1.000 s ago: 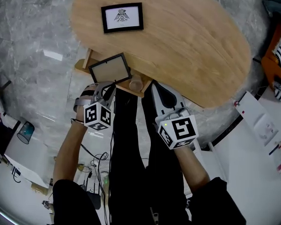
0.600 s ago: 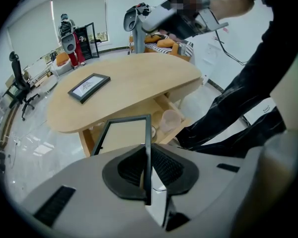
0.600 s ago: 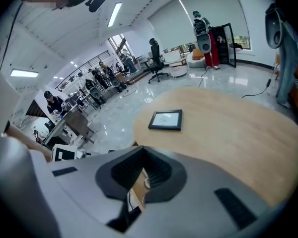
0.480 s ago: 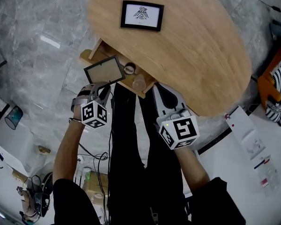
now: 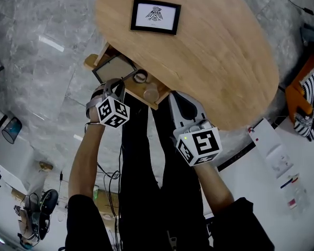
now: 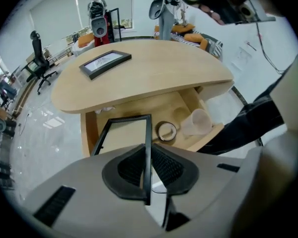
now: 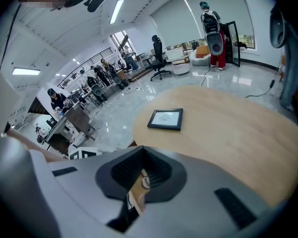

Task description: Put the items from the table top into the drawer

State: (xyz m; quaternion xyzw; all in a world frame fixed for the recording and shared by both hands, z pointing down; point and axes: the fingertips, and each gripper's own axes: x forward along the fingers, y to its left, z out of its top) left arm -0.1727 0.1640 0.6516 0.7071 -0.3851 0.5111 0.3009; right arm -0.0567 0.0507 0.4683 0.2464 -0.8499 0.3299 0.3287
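My left gripper [image 5: 116, 86] is shut on the near edge of a black picture frame [image 5: 113, 68], which hangs tilted over the left part of the open wooden drawer [image 5: 92, 61]. In the left gripper view the frame [image 6: 123, 133] runs up between the pads. A tape roll [image 5: 140, 77] and a clear plastic cup [image 5: 150, 93] lie in the drawer. A second black frame with a bird print [image 5: 155, 16] lies flat on the oval wooden table [image 5: 220, 51]. My right gripper [image 5: 184, 105] hovers at the table's near edge, right of the drawer, shut on nothing.
The person's legs in black trousers [image 5: 146, 161] stand just in front of the drawer. White boards [image 5: 275, 150] and orange and striped cloth [image 5: 303, 98] lie on the floor at the right. Cables [image 5: 107, 177] trail on the marble floor.
The left gripper has carried the frame forward and down, from above the drawer's front edge to low over the drawer's left part, and has rolled. The right gripper has stayed put.
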